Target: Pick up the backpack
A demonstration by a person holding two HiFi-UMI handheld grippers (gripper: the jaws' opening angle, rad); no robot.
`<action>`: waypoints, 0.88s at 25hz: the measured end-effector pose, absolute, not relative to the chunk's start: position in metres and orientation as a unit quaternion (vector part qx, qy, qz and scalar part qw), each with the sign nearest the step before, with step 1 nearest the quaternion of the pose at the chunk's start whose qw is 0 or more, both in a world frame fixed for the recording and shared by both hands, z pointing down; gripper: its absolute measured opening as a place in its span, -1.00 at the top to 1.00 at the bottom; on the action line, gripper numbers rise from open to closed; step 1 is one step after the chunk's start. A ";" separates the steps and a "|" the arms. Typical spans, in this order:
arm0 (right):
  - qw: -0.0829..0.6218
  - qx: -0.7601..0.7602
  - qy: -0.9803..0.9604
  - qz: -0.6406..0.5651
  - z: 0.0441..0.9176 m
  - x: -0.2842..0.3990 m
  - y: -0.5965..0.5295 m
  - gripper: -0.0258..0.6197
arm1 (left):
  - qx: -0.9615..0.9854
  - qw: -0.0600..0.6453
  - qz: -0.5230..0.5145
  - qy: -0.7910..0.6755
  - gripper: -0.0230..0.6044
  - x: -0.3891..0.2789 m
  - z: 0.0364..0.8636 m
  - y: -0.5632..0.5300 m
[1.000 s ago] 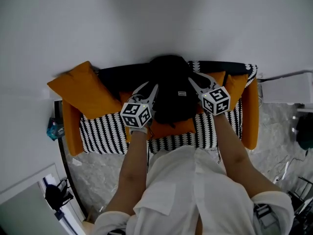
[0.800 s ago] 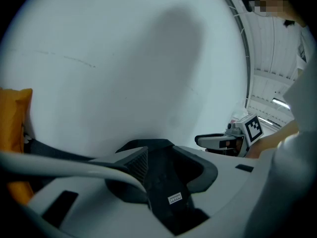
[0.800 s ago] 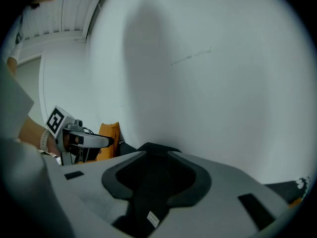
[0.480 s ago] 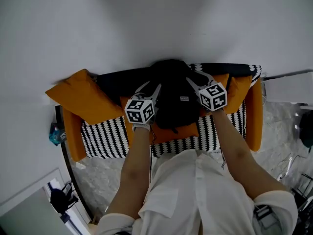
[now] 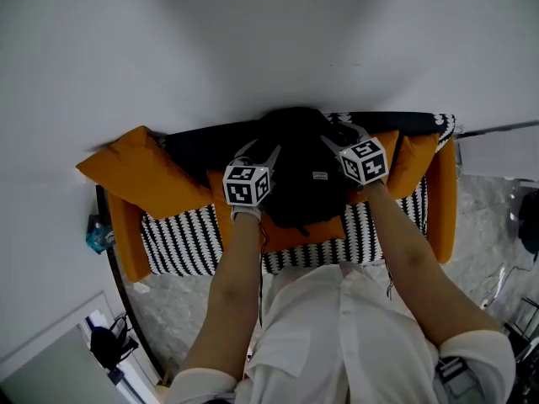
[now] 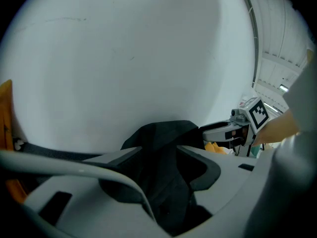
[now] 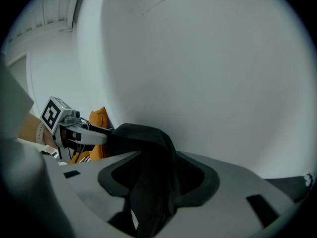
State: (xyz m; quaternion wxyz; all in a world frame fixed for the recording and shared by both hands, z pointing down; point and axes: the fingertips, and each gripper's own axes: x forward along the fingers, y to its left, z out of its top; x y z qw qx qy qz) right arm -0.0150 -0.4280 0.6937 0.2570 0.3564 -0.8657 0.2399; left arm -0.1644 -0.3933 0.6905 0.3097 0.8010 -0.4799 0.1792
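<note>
— Black fabric sits in both gaps. Do you have a hold on it?

— Not as I read it. My left tool (image 5: 257, 152) has its jaws opening, with a fold of the backpack (image 5: 299, 171) standing loose between them and nothing clamped. The backpack rests on an orange cushion (image 5: 290, 230) on the striped sofa (image 5: 181, 230), its top against the sofa back below the wall (image 5: 269, 40). My right tool (image 5: 338, 133) mirrors the left at the other shoulder, jaws also opening around a fold, released.

— So which step is this?

— I'd call it setting the grasp, with the lift not yet made. Next, both tools must close on the fabric together and rise evenly, or the bag will swing.

— What do the views disagree on?

— Only the head view shows the sofa and how the bag sits. Only the gripper views show the folds inside the jaws, and each shows the other tool across the bag.
</note>
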 end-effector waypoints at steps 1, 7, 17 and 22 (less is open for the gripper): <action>0.260 0.355 -0.865 0.242 0.696 -0.016 -0.430 0.30 | 0.800 0.311 0.185 -0.478 0.24 -0.164 0.694 -0.395; 0.286 0.341 -0.862 0.244 0.713 -0.025 -0.435 0.29 | 0.801 0.313 0.211 -0.465 0.24 -0.156 0.709 -0.400; 0.263 0.342 -0.861 0.270 0.714 -0.020 -0.407 0.76 | 0.800 0.324 0.212 -0.459 0.65 -0.150 0.714 -0.376; 0.246 0.350 -0.858 0.285 0.709 -0.015 -0.387 0.77 | 0.801 0.327 0.210 -0.456 0.68 -0.145 0.712 -0.358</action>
